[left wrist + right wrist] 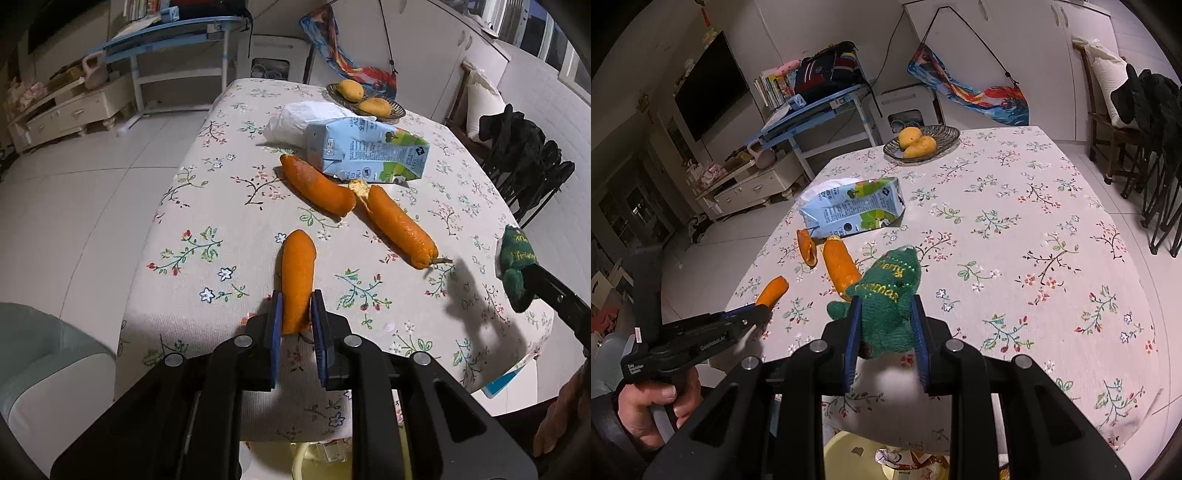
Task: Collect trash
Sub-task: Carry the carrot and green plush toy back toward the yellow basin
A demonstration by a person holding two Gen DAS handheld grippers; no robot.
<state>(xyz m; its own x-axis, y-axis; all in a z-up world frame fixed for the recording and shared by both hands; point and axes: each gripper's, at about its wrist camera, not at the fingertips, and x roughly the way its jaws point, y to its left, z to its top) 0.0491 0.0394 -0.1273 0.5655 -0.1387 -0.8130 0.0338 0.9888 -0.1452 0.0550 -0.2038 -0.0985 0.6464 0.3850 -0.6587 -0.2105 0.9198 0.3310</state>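
My left gripper [296, 310] is shut on the near end of an orange peel piece [297, 273] at the table's near left edge; it also shows in the right wrist view [772, 290]. My right gripper [885, 319] is shut on a green plush Christmas toy [888, 295], held above the table; the toy shows at the right of the left wrist view [515, 258]. Two more orange peel pieces [317, 184] [400, 225] lie mid-table. A crushed blue-and-green milk carton [365, 151] lies behind them, with a white plastic bag [299, 118] beyond it.
The floral tablecloth table [1034, 206] holds a wicker basket [945, 134] with mangoes at the far side. A yellow bin [849, 454] with trash sits below the near edge. Chairs with black clothing [1148, 110] stand at the right. A blue desk [812, 110] stands beyond.
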